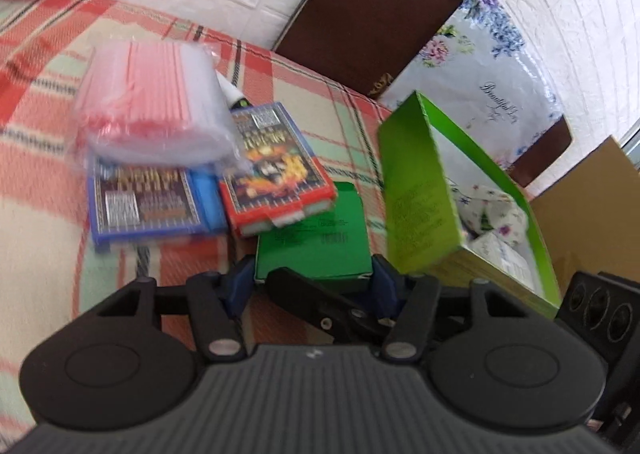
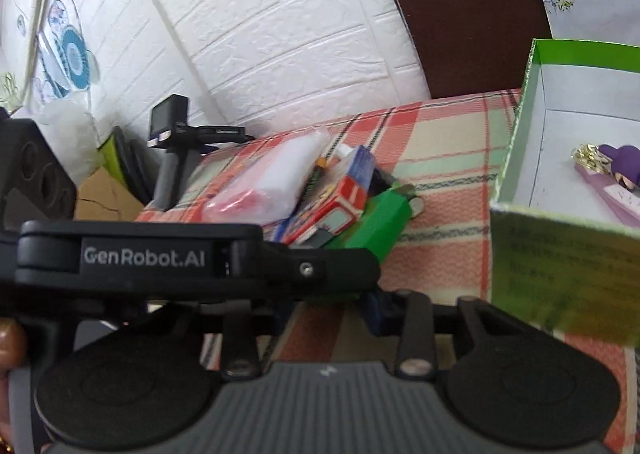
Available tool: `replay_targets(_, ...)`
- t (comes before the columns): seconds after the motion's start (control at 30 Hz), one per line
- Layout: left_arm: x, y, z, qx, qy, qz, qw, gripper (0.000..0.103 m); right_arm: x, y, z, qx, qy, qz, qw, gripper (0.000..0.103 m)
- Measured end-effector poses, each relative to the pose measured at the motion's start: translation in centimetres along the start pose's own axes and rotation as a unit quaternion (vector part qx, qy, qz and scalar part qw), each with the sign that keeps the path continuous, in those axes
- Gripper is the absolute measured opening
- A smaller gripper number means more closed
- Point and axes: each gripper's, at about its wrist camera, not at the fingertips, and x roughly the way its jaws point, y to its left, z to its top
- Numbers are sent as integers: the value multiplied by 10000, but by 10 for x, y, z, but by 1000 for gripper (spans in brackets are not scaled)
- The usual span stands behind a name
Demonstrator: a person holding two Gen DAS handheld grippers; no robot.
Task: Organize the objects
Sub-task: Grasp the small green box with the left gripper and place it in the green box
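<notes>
A small dark green box (image 1: 316,238) lies on the checked cloth (image 1: 48,54), and my left gripper (image 1: 314,278) is shut on it, one blue pad on each side. Behind it sit a red card pack (image 1: 276,174), a blue card pack (image 1: 144,202) and a plastic bag of red straws (image 1: 156,102). A lime green open box (image 1: 420,190) stands to the right. In the right wrist view the left gripper's finger (image 2: 240,254) crosses in front toward the green box (image 2: 380,226). My right gripper (image 2: 330,308) is open over bare cloth, its left finger hidden.
The open box (image 2: 560,254) holds a purple item (image 2: 616,170) and floral cloth (image 1: 496,214). A white tube (image 1: 232,94) pokes out behind the bag. A dark brown board (image 1: 380,6) leans on the white wall. A camera on a handle (image 2: 172,134) stands at the bed's far left edge.
</notes>
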Motion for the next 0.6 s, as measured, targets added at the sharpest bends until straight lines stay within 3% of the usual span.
replay_targets(0.17, -28, -15, -42, 96, 64, -309, 9995, 62, -44, 6, -27, -30, 32, 157, 9999, 30)
replay_targets(0.27, -44, -39, -54, 404, -136, -408, 9983, 62, -77, 15, -41, -182, -226, 94, 9995, 30)
replay_targets(0.43, -49, -89, -28, 1049, -399, -665, 9915, 62, -121, 16, -23, -436, -1089, -189, 9929, 31)
replay_targets(0.6, -13, -135, -9, 1546, -448, -752, 9841, 63, -142, -13, -1, -402, -1585, -623, 9846, 34)
